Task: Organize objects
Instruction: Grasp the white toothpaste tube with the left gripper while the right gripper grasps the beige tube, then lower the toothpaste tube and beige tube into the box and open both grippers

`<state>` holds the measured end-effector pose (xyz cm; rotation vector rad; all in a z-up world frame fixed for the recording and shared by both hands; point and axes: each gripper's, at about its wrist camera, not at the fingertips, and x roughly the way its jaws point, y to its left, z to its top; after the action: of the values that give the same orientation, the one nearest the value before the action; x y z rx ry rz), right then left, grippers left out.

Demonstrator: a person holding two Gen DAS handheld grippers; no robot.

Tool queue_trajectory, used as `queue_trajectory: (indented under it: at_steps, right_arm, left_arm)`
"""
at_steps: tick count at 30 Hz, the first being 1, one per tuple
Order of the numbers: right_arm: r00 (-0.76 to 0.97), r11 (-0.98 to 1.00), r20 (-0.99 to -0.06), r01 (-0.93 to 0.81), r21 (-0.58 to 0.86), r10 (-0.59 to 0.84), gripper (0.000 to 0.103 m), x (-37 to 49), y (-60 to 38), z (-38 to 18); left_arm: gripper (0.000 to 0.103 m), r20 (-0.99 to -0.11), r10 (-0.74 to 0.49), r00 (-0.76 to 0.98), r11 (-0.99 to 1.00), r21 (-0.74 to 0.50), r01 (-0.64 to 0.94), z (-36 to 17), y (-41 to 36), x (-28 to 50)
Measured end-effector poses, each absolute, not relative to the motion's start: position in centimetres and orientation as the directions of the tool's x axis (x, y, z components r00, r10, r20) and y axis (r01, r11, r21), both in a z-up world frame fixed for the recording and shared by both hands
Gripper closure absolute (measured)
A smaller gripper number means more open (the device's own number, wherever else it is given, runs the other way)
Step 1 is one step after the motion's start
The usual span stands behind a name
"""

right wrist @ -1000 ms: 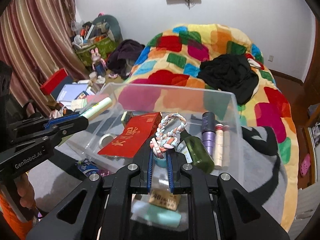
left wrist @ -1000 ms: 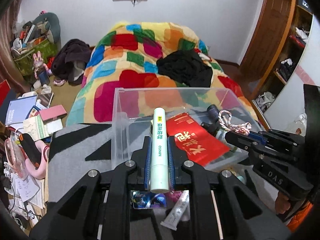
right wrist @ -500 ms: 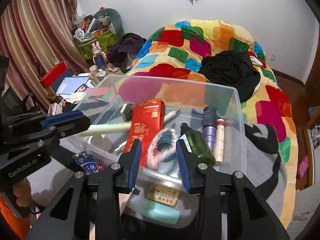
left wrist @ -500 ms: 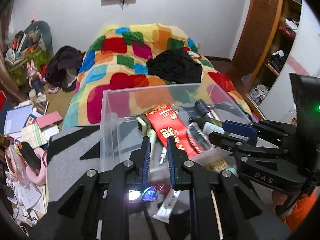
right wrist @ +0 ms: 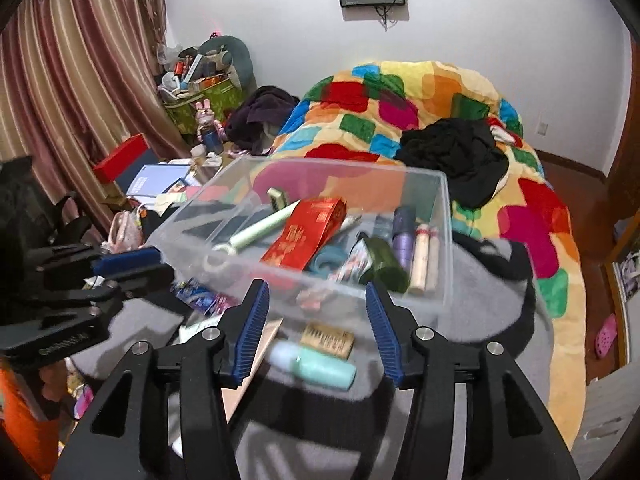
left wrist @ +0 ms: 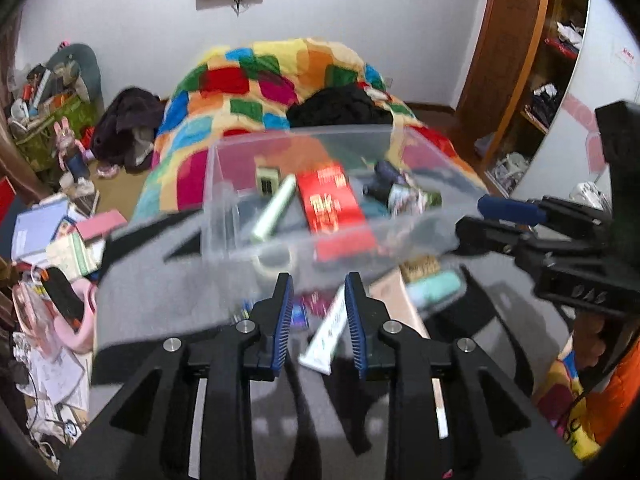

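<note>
Envelope (right wrist: 303, 233) and tube (right wrist: 260, 230) inside bin (right wrist: 447, 240)

Gold characters on red packet (right wrist: 304, 236), too blurred to read

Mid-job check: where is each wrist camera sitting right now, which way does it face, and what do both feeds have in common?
Left wrist: rides the left gripper, facing forward over the clear bin toward the bed; its open fingers frame a white tube; the right gripper enters from the right edge.
Right wrist: rides the right gripper, open, facing the same bin from its other side; the left gripper enters from the left edge.
Shared: bin, red packet, mint bottle, bed.
</note>
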<state>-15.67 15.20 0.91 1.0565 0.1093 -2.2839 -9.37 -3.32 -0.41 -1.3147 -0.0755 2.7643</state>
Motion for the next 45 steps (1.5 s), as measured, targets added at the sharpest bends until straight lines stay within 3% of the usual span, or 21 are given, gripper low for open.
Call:
queue_trajectory:
  at_steps: [9,15,22,29,32,36,40,45]
  right_arm:
    - [-0.358,-0.763,-0.773,0.600,0.239,-0.524,0.056,-12.2,13.4,-3.1]
    - [-0.273,-0.722,-0.797,0.637,0.269,-0.538,0.054,-9.7,12.6,-5.3]
    - [-0.328,-0.714,-0.801,0.680,0.167,-0.500,0.053,-8.0,11.7,-5.6]
    - [-0.359,-0.742,-0.802,0.654,0.148,-0.477,0.077,-8.6,14.3,-5.6]
    - [-0.375,-0.757,-0.799,0.637,0.147,-0.470,0.078,-8.9,15.0,-5.7]
    - [-0.387,-0.757,-0.793,0.638,0.137,-0.470,0.078,-8.4,15.0,-5.6]
    - [-0.422,-0.767,-0.783,0.634,0.104,-0.456,0.081,-7.8,14.8,-5.7]
    - [-0.438,-0.775,-0.767,0.621,0.119,-0.468,0.081,-7.7,15.2,-5.4]
  left_arm:
    - [0.075,-0.861,0.124,-0.492,-0.992,-0.101,-0.073,-5.8,-2.8,-9.9]
    - [0.075,-0.862,0.108,-0.495,-0.993,-0.075,-0.088,-6.3,-2.3,-10.9]
    - [0.085,-0.852,0.089,-0.517,-0.995,-0.051,-0.087,-6.2,-1.9,-9.1]
    - [0.085,-0.842,0.107,-0.529,-0.993,-0.067,-0.093,-5.6,-1.7,-4.7]
    - [0.085,-0.839,0.104,-0.534,-0.993,-0.060,-0.099,-5.5,-1.0,-3.6]
    - [0.074,-0.835,0.094,-0.541,-0.994,-0.050,-0.096,-5.5,-0.7,-4.0]
    - [0.073,-0.822,0.096,-0.561,-0.995,-0.063,-0.077,-5.9,-0.8,-4.8]
    - [0.087,-0.798,0.058,-0.600,-0.998,-0.044,-0.037,-6.2,-0.7,-5.4]
